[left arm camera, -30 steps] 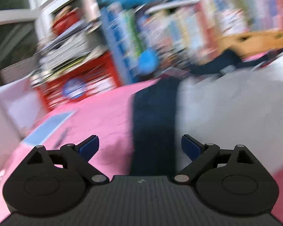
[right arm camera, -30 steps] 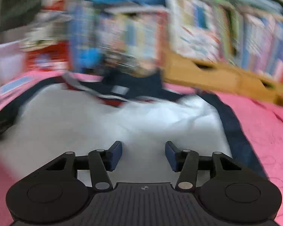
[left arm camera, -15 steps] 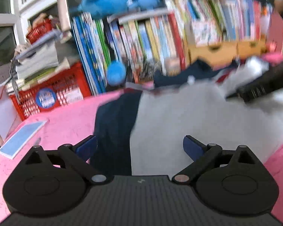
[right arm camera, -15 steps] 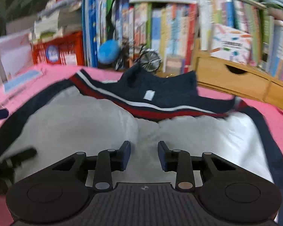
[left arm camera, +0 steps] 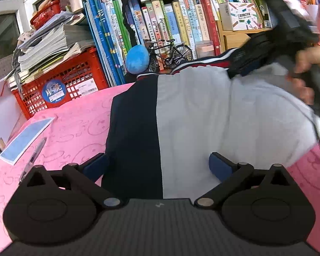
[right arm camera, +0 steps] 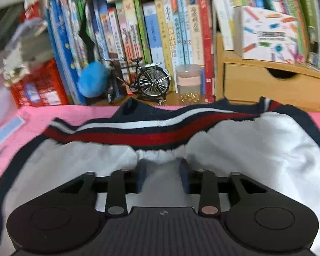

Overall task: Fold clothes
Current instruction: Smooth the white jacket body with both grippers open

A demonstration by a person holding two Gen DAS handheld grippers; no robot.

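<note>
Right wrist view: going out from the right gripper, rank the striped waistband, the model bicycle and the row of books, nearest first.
Measured from the right gripper:
1. Striped waistband, just ahead of the fingers, across the garment's far edge.
2. Model bicycle, beyond the pink cloth, centre-left.
3. Row of books, upright directly behind the bicycle.

Your garment [left arm camera: 213, 115] is white with a navy side panel, and its waistband [right arm camera: 151, 132] is striped navy, white and red. It lies on a pink cloth [left arm camera: 74, 128] with a faint swirl pattern. Your tools [left arm camera: 157, 166] are black with blue pads [right arm camera: 184, 177]. The crate [left arm camera: 59, 85] is red, the plush ball [left arm camera: 137, 58] blue.
</note>
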